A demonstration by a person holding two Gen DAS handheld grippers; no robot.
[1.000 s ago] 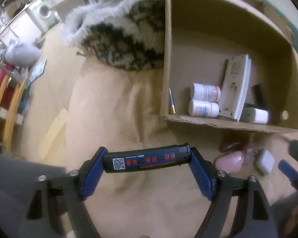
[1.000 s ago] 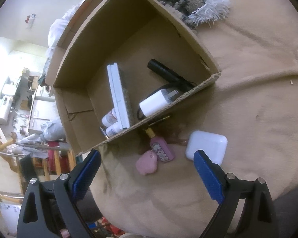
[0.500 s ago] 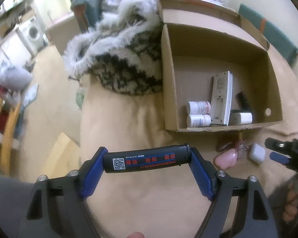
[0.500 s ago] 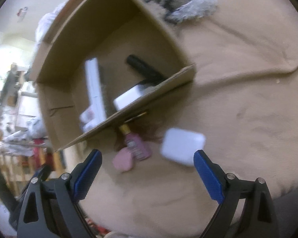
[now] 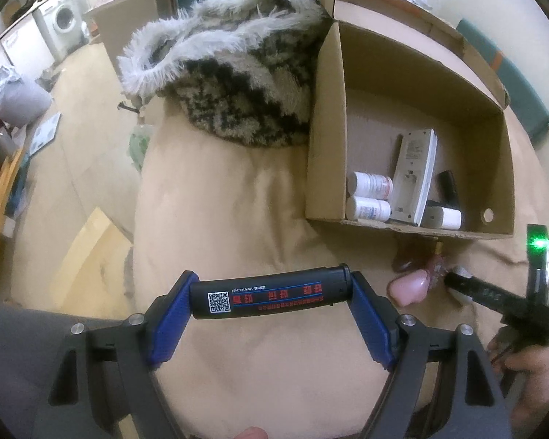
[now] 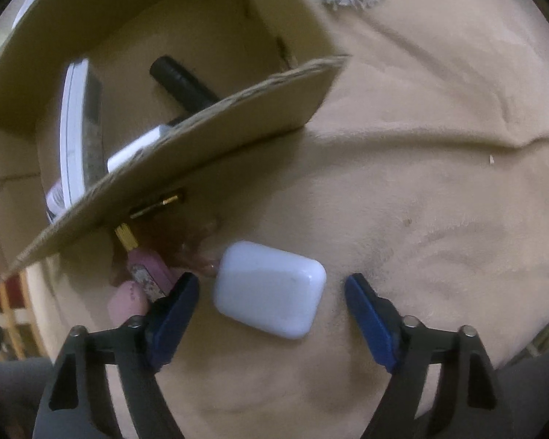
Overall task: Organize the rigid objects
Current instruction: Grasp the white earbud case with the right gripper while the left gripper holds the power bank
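Beside the cardboard box [image 6: 208,146], two pickups underway

Right tongs [image 6: 271,289] are closing, unclamped, around the white earbud case [image 6: 269,289]; left tongs [image 5: 271,294] are pinching a black lighter [image 5: 271,292] for boxing.

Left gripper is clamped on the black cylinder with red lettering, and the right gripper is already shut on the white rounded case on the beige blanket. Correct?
Not quite. The left gripper is clamped on the black cylinder with red lettering, but the right gripper is not shut yet: the right wrist view shows its jaws, which have just been closing, either side of the white rounded case with gaps, on the beige blanket.
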